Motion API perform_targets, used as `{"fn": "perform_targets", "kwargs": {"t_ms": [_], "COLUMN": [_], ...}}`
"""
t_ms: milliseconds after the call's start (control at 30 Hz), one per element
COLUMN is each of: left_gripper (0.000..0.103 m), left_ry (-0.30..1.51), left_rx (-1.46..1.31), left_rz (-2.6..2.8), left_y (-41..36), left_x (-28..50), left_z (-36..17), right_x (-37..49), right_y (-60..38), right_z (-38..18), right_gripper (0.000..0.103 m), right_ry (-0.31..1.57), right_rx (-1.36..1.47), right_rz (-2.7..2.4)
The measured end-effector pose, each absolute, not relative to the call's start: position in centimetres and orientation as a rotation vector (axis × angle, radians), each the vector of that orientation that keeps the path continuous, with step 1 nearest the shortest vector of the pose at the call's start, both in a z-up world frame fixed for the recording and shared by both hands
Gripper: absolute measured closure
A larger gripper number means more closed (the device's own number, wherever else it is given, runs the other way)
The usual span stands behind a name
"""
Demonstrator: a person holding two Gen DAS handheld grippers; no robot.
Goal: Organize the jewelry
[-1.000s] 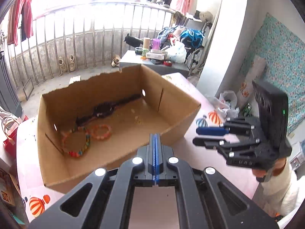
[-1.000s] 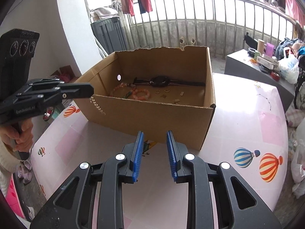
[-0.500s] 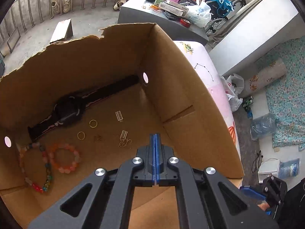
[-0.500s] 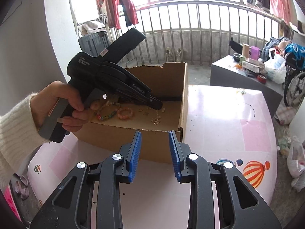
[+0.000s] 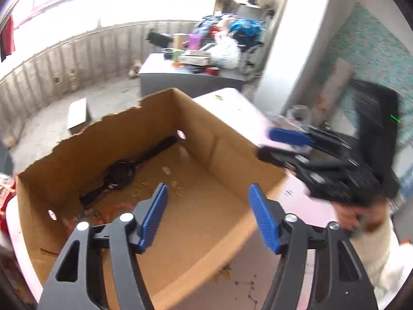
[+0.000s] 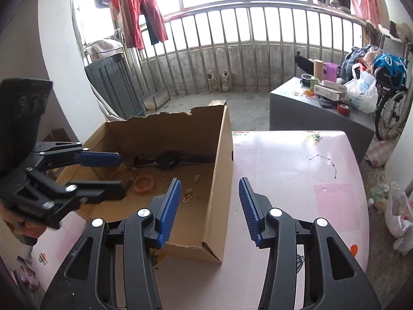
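Note:
An open cardboard box stands on the pink table. On its floor lie a black watch, an orange bead bracelet, small gold rings and earrings. A second bead bracelet is mostly hidden behind my left gripper. That gripper hovers over the box's left side, its jaws opening with nothing between them. My right gripper hangs above the box's near right corner, its jaws also opening and empty. The blurred left wrist view shows the left gripper wide over the box, the watch, and the right gripper at the right wall.
A grey cabinet piled with clutter stands beyond the table, with a wheelchair beside it. Plastic bags lie on the floor to the right. A balcony railing and hanging clothes fill the background.
My left gripper went from shut to wide open and drew back out of the box. The right jaws spread wider and moved nearer the box's right wall.

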State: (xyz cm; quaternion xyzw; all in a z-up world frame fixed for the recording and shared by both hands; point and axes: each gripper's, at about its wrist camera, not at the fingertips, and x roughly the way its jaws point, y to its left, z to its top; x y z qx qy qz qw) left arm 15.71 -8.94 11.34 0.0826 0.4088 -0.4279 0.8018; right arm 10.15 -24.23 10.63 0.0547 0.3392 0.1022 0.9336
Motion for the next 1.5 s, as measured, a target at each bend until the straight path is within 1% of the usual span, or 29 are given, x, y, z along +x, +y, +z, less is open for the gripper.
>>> {"fn": "perform_targets", "kwargs": {"t_ms": [33,67,100,133,167,233,267,300,367,433,600,733,833,967,1067,1100,1133,1200,1267,1300,1400,1433,1500], "left_gripper": [0.024,0.023,0.023,0.025,0.029,0.052,0.068,0.073,0.075,0.075,0.075,0.075,0.073,0.07,0.065,0.057,0.054,0.041,0.036,0.031,0.025,0.023,0.015], "left_ry": [0.912,0.939,0.96,0.974,0.982,0.969,0.987,1.019,1.03,1.029,1.033,1.045,1.052,1.017,1.001,0.992,0.979,0.939,0.88,0.841,0.728,0.707,0.679], "left_rx": [0.172,0.203,0.257,0.31,0.36,0.431,0.418,0.357,0.327,0.334,0.342,0.348,0.346,0.37,0.341,0.323,0.304,0.246,0.167,0.139,0.091,0.06,0.02], "left_rz": [-0.996,-0.979,-0.94,-0.913,-0.88,-0.813,-0.817,-0.845,-0.881,-0.884,-0.913,-0.921,-0.909,-0.91,-0.89,-0.877,-0.86,-0.826,-0.784,-0.741,-0.481,-0.41,-0.307], "left_y": [-8.4,-8.2,-8.4,-8.7,-9.0,-9.3,-8.9,-8.4,-7.7,-7.4,-6.5,-5.3,-4.9,-4.6,-3.8,-3.5,-3.2,-2.3,-1.2,-0.9,-0.8,-0.7,-0.8], "left_x": [14.9,14.3,13.9,13.5,13.4,13.4,13.8,14.3,13.9,12.5,7.0,1.9,-1.2,-4.7,-6.3,-6.5,-6.6,-7.2,-7.7,-7.9,-8.3,-8.0,-8.3], "left_z": [10.6,9.8,8.9,8.0,7.2,6.4,6.4,6.5,6.0,6.0,6.2,6.3,6.6,6.7,7.3,7.5,7.9,9.0,10.4,11.0,12.5,12.8,13.0], "right_x": [11.0,11.6,12.2,12.9,13.4,13.9,13.7,13.3,12.3,10.9,6.0,0.4,-3.4,-7.0,-8.7,-9.3,-10.0,-11.3,-12.3,-12.8,-13.2,-13.5,-13.6], "right_y": [-24.0,-23.8,-23.4,-23.2,-22.7,-22.1,-22.0,-22.4,-22.5,-22.1,-22.0,-21.1,-20.5,-20.0,-20.1,-20.3,-20.5,-20.7,-21.1,-21.3,-21.2,-20.8,-20.1], "right_z": [10.2,9.7,9.3,8.9,8.4,7.2,6.7,6.6,6.8,6.9,6.8,6.7,6.8,6.8,7.1,7.3,7.8,8.9,10.3,11.1,13.5,14.1,15.0], "right_gripper": [0.058,0.062,0.07,0.074,0.084,0.09,0.093,0.093,0.093,0.093,0.092,0.09,0.085,0.077,0.076,0.076,0.076,0.075,0.073,0.07,0.064,0.063,0.063], "right_ry": [0.716,0.739,0.754,0.772,0.807,0.864,0.882,0.878,0.892,0.897,0.947,0.933,0.921,0.915,0.895,0.878,0.856,0.809,0.744,0.713,0.592,0.555,0.503], "right_rx": [0.103,0.092,0.075,0.061,0.043,0.005,-0.003,0.027,0.035,-0.005,0.029,0.034,0.053,0.109,0.151,0.162,0.169,0.152,0.142,0.156,0.23,0.248,0.294], "right_rz": [0.203,0.206,0.202,0.195,0.194,0.159,0.144,0.147,0.141,0.133,0.174,0.183,0.204,0.257,0.291,0.292,0.286,0.245,0.189,0.173,0.151,0.148,0.145]}}
